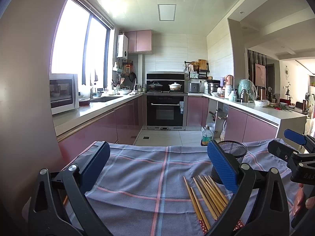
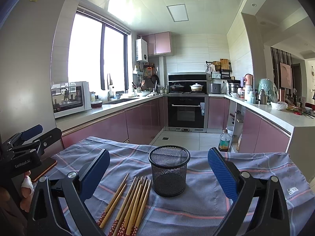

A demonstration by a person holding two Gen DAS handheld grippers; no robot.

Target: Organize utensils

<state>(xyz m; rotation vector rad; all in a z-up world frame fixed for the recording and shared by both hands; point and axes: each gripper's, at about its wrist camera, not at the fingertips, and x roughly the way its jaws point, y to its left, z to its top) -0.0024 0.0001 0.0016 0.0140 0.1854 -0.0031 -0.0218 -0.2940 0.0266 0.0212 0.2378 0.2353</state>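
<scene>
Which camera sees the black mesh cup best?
The right wrist view: the black mesh cup stands whole and centred there. In the left wrist view, the left gripper finger hides part of it.

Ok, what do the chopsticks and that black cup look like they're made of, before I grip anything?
The chopsticks look like bamboo or light wood: tan, matte, with faint grain, and red floral-patterned ends that seem painted or wrapped. The black cup appears to be wire mesh metal, matte black: you can see through its perforated wall, and it has a solid rolled rim. It looks empty and stands upright on the checked cloth.
</scene>
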